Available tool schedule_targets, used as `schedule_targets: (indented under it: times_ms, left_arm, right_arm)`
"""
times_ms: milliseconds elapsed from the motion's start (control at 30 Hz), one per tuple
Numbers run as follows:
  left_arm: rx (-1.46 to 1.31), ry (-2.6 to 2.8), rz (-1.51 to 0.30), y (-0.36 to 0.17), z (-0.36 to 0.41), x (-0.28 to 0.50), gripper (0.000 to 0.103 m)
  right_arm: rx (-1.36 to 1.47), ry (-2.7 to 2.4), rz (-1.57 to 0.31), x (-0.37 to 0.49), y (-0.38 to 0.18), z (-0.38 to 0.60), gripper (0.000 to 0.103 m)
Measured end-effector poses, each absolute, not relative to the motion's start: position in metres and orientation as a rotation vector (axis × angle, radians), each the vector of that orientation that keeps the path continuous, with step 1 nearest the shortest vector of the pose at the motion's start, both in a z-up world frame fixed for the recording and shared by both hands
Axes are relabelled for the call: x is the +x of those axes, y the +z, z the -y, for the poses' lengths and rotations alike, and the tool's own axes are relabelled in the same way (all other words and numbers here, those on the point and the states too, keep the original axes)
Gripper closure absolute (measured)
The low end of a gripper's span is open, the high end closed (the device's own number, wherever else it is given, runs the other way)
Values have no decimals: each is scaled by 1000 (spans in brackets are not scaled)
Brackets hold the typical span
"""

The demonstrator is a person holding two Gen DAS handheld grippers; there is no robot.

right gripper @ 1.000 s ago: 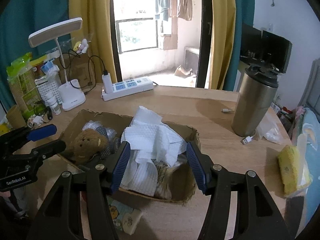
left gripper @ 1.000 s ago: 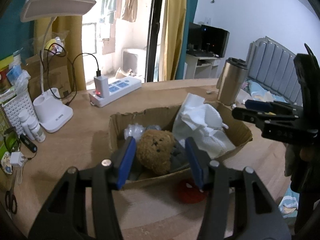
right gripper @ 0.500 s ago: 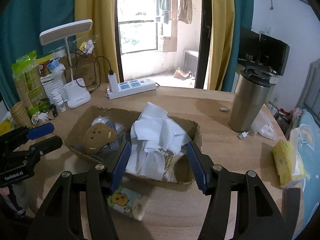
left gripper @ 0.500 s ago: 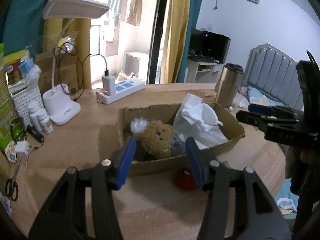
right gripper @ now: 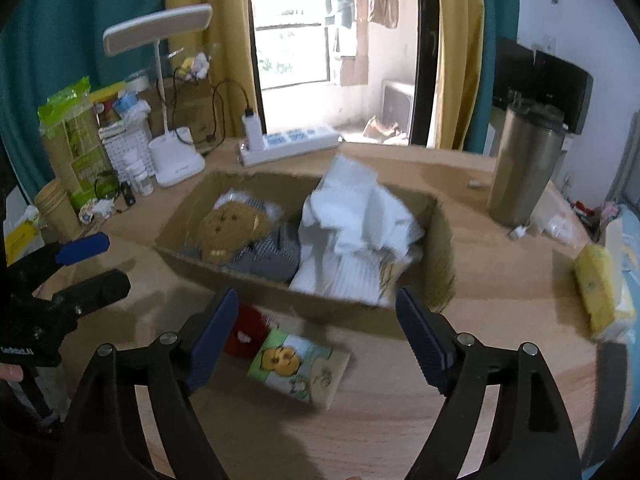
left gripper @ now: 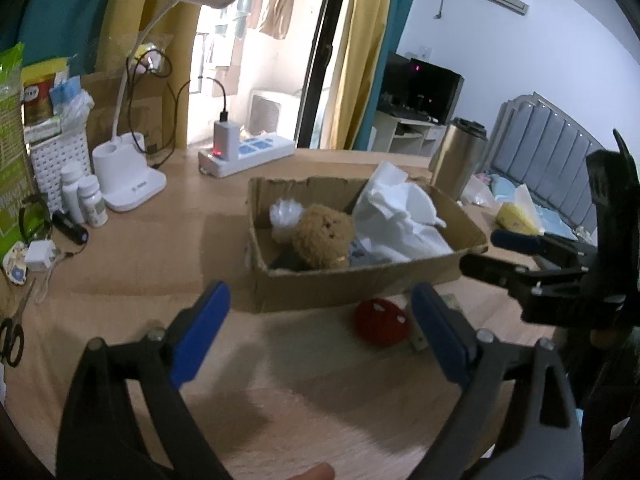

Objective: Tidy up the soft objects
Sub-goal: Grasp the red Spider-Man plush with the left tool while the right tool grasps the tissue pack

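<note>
A cardboard box (left gripper: 320, 288) (right gripper: 440, 256) on the wooden table holds a brown teddy bear (left gripper: 322, 240) (right gripper: 230, 232), crumpled white cloth (left gripper: 400, 216) (right gripper: 356, 216) and grey fabric. In front of the box lie a red plush ball (left gripper: 382, 320) (right gripper: 246, 332) and a cartoon-printed tissue packet (right gripper: 298, 364). My left gripper (left gripper: 320, 312) hovers short of the box, its jaws opening with nothing between them. My right gripper (right gripper: 318, 312) hangs above the packet, its jaws also opening and gripping nothing. Each gripper shows at the edge of the other's view.
A white desk lamp (left gripper: 128, 184), small bottles (left gripper: 86, 200) and scissors (left gripper: 12, 340) crowd the left side. A power strip (left gripper: 248, 156) lies behind the box. A steel tumbler (right gripper: 524, 176) and a yellow pack (right gripper: 596, 292) stand to the right.
Both grippers have drawn back from the box and their jaws have spread wide. The red ball and the tissue packet have come further into view.
</note>
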State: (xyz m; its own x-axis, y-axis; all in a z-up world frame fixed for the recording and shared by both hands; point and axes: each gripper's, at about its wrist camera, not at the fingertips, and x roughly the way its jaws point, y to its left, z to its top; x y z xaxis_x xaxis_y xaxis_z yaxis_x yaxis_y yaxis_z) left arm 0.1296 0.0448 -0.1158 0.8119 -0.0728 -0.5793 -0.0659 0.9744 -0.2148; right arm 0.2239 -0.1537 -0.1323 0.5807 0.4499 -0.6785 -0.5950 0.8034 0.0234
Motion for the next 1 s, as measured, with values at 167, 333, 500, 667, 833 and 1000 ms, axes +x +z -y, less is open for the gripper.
schedule_targets:
  times_ms: [167,333,500,667,833,1000]
  left_arm:
    - [-240,-5,-648,-127,-46,125,10]
    - [-255,-5,-662,-137,-50,119,10]
    - [-253,0,-666,-141,-54,114,9]
    - [-253,10,-674,-144,-54,115,9]
    - [-244,3,-681,-143,-48,119,9]
    - [-226,0,-705,-146,-39,128,9]
  right_arm:
    - [-233,617,-769,216,-150,146,18]
    - [-235,609,-809,214,-165,140,18]
    - [-232,602,-833,215,-176,138,18]
    - [-232,603,-841,218,-181,139,18]
    - [-242,583,-849,222,-188,144,18]
    - [-215,593,-859,227,-193,152,18]
